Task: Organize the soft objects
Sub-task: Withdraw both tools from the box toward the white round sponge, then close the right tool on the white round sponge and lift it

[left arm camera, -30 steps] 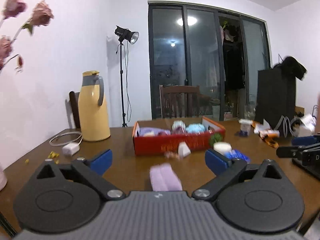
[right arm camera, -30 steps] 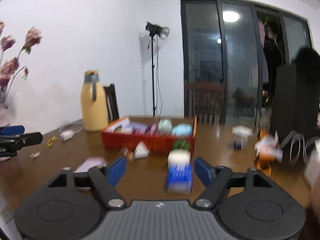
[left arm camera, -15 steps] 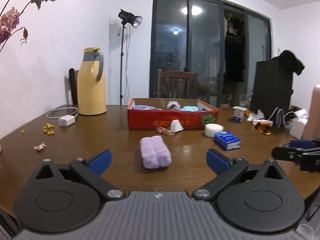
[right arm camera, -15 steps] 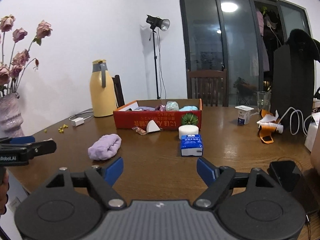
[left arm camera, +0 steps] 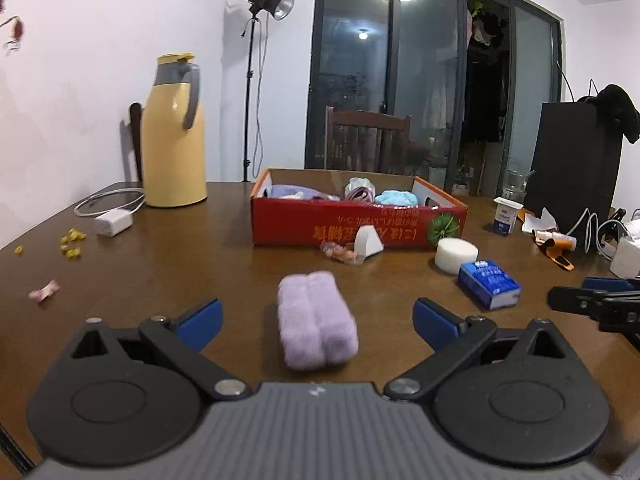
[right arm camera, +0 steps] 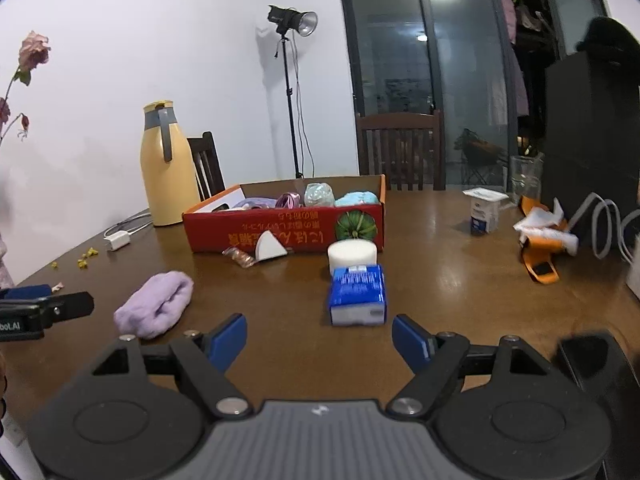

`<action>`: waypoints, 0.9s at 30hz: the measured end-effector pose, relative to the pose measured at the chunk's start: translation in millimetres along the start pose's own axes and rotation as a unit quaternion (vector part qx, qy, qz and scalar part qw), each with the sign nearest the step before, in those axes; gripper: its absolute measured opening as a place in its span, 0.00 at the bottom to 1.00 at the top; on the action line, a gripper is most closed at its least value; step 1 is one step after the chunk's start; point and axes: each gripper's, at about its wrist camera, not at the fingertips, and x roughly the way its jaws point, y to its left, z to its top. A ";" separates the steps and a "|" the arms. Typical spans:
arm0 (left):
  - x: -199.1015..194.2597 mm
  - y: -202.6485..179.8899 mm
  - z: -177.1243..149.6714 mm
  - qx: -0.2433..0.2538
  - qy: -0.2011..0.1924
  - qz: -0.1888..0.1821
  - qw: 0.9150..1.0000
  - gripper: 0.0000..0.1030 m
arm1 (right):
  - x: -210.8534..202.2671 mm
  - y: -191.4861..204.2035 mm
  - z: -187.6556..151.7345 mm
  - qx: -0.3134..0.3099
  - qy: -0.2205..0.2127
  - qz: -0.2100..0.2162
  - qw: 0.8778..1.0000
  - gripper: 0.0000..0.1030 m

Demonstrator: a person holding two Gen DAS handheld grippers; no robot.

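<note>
One purple towel [left arm camera: 316, 320], one tissue pack [right arm camera: 357, 294]

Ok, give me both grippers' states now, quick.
Left gripper: open, holding nothing; the purple towel lies between its fingers, untouched.
Right gripper: open, empty, just short of the blue tissue pack.

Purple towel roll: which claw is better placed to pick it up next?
Left. The purple towel roll lies straight ahead between the left claw's open fingers; the right claw faces the blue packet instead.

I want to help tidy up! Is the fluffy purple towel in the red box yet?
Not yet. The purple towel lies rolled up on the table, in front of the red box, between the left gripper's open fingers.
</note>
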 end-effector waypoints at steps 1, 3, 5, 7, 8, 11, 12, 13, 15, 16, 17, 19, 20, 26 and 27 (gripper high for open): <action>6.4 -0.8 3.5 0.002 0.000 -0.001 1.000 1.00 | 8.9 -1.4 4.1 0.000 0.001 0.002 1.000 0.76; 21.5 -4.1 11.4 0.006 0.001 -0.003 1.000 1.00 | 26.3 -4.2 12.1 0.000 0.003 0.008 1.000 0.76; 35.5 -7.5 21.9 0.013 -0.002 -0.018 1.000 1.00 | 44.7 -6.5 20.6 -0.002 0.009 0.011 1.000 0.76; 52.3 -9.4 34.6 0.013 -0.004 -0.037 0.999 1.00 | 63.5 -9.5 31.2 -0.005 0.010 0.015 1.000 0.76; 61.9 -9.7 40.9 0.012 -0.002 -0.046 0.999 1.00 | 72.3 -11.5 36.3 -0.006 0.012 0.018 1.000 0.76; 97.1 -12.3 56.8 0.028 0.018 -0.081 0.996 0.97 | 102.0 -15.8 49.2 -0.013 0.027 0.024 0.999 0.76; 113.0 -12.9 62.5 0.039 0.026 -0.084 0.995 0.92 | 111.5 -17.5 52.3 -0.015 0.033 0.025 0.999 0.76; 125.0 -12.8 66.6 0.045 0.033 -0.080 0.995 0.86 | 123.1 -19.3 55.9 -0.018 0.044 0.025 0.999 0.76; 158.9 -10.1 74.8 0.060 0.058 -0.081 0.993 0.83 | 142.5 -22.6 62.1 -0.020 0.060 0.020 0.998 0.76; 175.3 -8.1 77.0 0.065 0.076 -0.084 0.991 0.83 | 154.1 -24.4 64.8 -0.022 0.069 0.015 0.997 0.76; 192.2 -7.5 78.1 0.072 0.099 -0.088 0.989 0.83 | 163.5 -25.8 66.9 -0.023 0.074 0.011 0.997 0.76; 220.5 -10.0 75.7 0.099 0.132 -0.107 0.980 0.84 | 183.1 -28.3 68.7 -0.023 0.087 -0.001 0.996 0.76; 233.7 -12.7 73.4 0.115 0.148 -0.102 0.977 0.84 | 189.9 -29.6 68.8 -0.022 0.090 -0.003 0.996 0.76; 262.8 -10.4 66.8 0.115 0.197 -0.131 0.965 0.57 | 213.6 -31.9 62.5 -0.016 0.104 0.007 0.994 0.60; 263.7 -9.8 66.7 0.117 0.192 -0.129 0.966 0.54 | 215.4 -32.3 60.6 -0.017 0.107 0.009 0.994 0.56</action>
